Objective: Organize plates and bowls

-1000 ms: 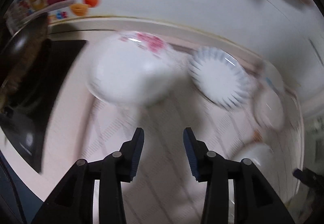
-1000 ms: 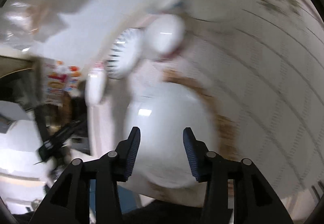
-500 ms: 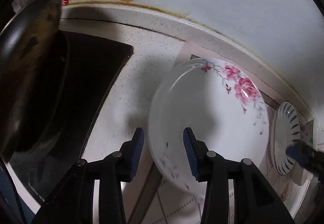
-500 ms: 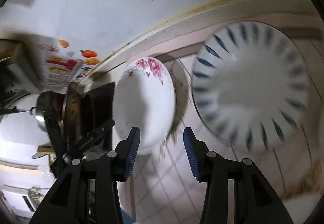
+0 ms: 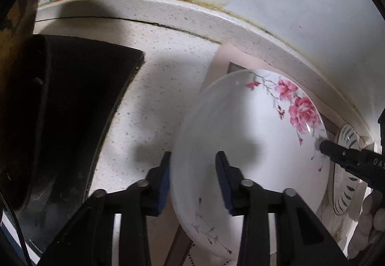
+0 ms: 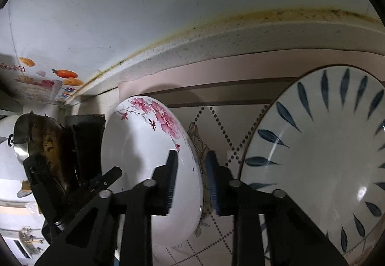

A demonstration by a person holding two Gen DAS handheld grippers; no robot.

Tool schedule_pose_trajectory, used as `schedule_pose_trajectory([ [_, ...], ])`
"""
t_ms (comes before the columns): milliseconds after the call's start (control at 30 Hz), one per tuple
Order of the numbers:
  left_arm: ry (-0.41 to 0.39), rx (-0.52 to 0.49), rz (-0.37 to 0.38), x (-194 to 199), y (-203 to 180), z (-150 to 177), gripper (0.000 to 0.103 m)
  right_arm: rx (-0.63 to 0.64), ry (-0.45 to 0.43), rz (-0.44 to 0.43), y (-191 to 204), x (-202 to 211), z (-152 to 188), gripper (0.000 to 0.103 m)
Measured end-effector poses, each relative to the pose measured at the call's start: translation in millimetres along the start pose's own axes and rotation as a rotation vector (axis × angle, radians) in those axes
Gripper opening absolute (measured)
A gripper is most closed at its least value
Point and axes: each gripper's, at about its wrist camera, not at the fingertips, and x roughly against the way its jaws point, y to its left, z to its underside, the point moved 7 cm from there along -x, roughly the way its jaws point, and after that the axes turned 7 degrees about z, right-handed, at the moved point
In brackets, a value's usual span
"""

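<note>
Left to right: dark, crusted metal wok sat on the black stovetop, contents not readable. White ceramic plate with pink flower print lay on the patterned mat over the speckled white countertop, nothing in it. White plate with dark blue leaf strokes was just to its right on the same mat, also bare inside (glare only).

Left gripper had its fingers spread wide around the flowered plate's left rim, one finger outside and one over the inside; pads looked apart from the china, no grip seen. Right gripper was also parted, straddling that plate's right rim, the left finger over the plate face, the right finger over the mat between the two plates. Contact there: cannot tell.
</note>
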Motion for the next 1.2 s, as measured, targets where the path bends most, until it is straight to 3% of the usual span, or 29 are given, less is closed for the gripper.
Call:
schedule_pose_trajectory([
  [133,-0.008,0.008,0.016,1,9,1,0.019,0.003,-0.015,0.013,-2,-4,1,0.013],
  [400,-0.028,0.008,0.025,17,10,14,0.019,0.011,0.002,0.013,-1,3,10,0.014],
  [667,-0.067,-0.031,0.055,50,-8,13,0.019,0.039,-0.014,-0.014,-7,46,28,0.013],
  [933,-0.074,-0.099,0.086,88,-73,52,0.019,0.066,-0.038,-0.018,-38,117,77,0.013],
  [1200,-0.035,-0.176,0.139,88,-139,115,0.019,0.028,-0.054,0.0,-112,181,155,0.013],
])
